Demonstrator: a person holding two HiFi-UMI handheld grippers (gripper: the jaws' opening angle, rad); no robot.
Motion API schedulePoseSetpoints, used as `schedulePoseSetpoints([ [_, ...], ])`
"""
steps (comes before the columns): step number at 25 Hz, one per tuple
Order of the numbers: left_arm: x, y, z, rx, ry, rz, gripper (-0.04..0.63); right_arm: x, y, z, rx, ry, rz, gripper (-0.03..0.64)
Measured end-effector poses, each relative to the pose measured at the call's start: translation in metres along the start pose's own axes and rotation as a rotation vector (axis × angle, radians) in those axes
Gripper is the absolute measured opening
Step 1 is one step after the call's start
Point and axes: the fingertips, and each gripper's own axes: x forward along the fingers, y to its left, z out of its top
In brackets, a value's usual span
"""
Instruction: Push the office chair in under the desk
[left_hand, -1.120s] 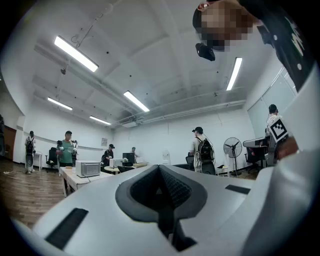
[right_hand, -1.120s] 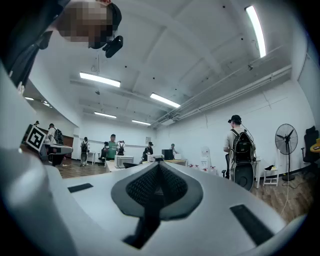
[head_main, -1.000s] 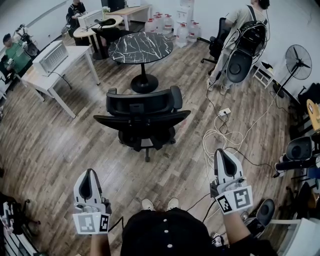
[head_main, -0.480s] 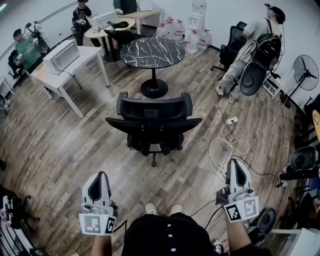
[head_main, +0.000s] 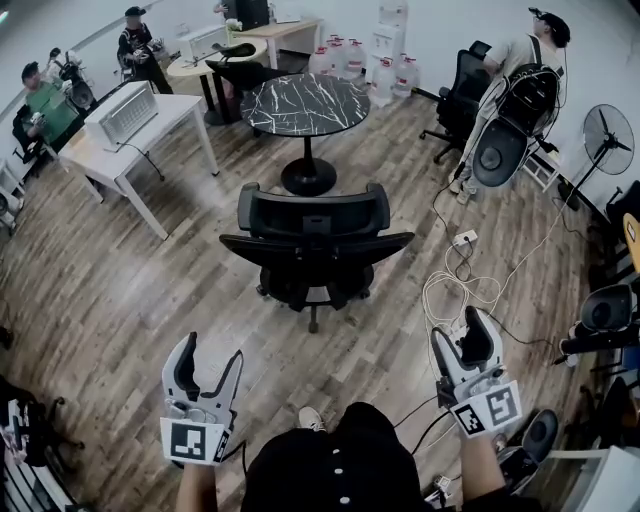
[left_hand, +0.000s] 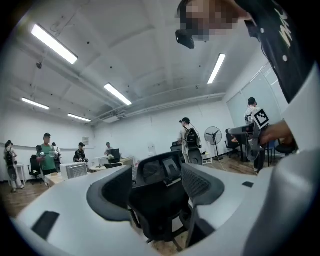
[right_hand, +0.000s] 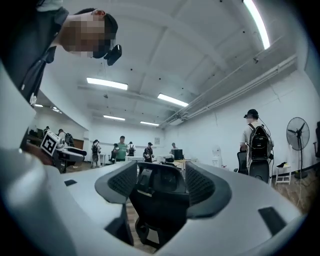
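Light: we see long ceiling strips (left_hand: 54, 44) burning bright, the room evenly lit.
Shadows: soft, pooled under the office chair (head_main: 312, 250).
Edges: our head view bends and darkens at corners.
Focus: close foreground blurs in both gripper views.

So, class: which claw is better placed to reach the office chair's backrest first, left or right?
Left, marginally: the left claw sits nearer the backrest of the office chair than the right claw; both are opening, empty, and aimed at it.
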Motion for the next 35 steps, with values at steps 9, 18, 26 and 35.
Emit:
schedulePoseSetpoints([
  [9,0.017,0.009,-0.029,0.023,0.115,-0.117,0.344,0.011,-0.004,-0.021,-0.160,0.119,0.069,0.310],
  [18,0.052,0.021,-0.039,0.033,0.123,-0.142,0.344,0.047,-0.024,-0.041,-0.219,0.175,0.102,0.310],
  [26,0.094,0.028,-0.048,0.043,0.147,-0.173,0.344,0.092,-0.037,-0.054,-0.295,0.238,0.171,0.310],
  [35,0.149,0.045,-0.063,0.055,0.189,-0.196,0.344,0.152,-0.057,-0.060,-0.322,0.234,0.228,0.310],
])
